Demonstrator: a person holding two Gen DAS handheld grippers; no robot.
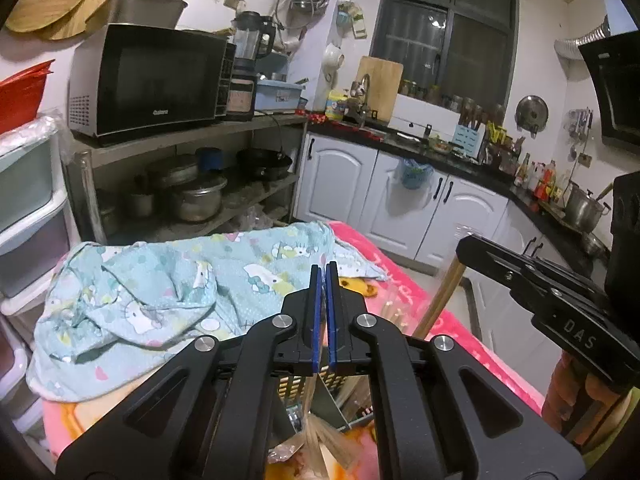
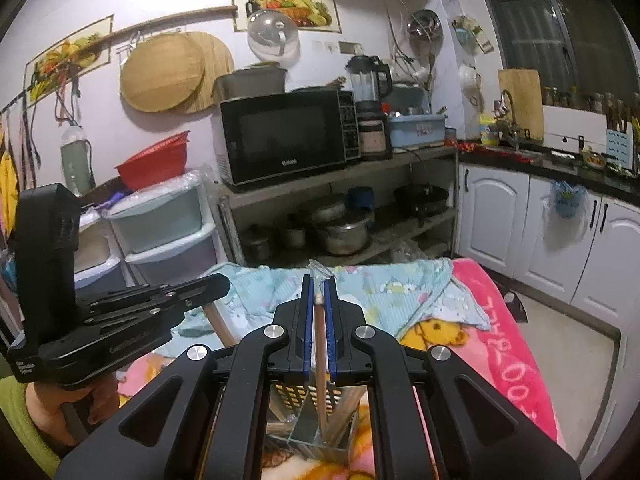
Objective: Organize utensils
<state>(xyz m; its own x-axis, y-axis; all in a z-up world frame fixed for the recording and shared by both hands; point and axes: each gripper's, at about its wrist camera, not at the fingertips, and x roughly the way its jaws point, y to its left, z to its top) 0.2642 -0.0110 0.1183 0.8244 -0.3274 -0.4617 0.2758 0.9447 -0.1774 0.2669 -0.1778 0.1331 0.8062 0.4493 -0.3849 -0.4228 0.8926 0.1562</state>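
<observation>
My left gripper [image 1: 325, 270] is shut, blue pads together, over a perforated metal utensil holder [image 1: 298, 386]. A clear bag of pale chopsticks [image 1: 320, 446] hangs beneath the pads, apparently pinched by its thin plastic top. My right gripper [image 2: 319, 280] is shut on a wooden chopstick [image 2: 320, 340] with a scrap of clear wrapper at its top. The chopstick slants down into the holder [image 2: 296, 394]. From the left wrist, the right gripper [image 1: 466, 246] is at the right with that chopstick [image 1: 438, 300] below it. The left gripper [image 2: 222, 282] shows at left in the right wrist view.
The holder rests on a pink blanket [image 2: 512, 340] partly covered by a crumpled light-blue cloth [image 1: 160, 280]. Beyond stand a metal shelf with a microwave [image 2: 284, 136] and pots, plastic drawers [image 2: 160, 224] and white cabinets [image 1: 400, 200]. A person's hand [image 2: 60, 404] holds the left gripper.
</observation>
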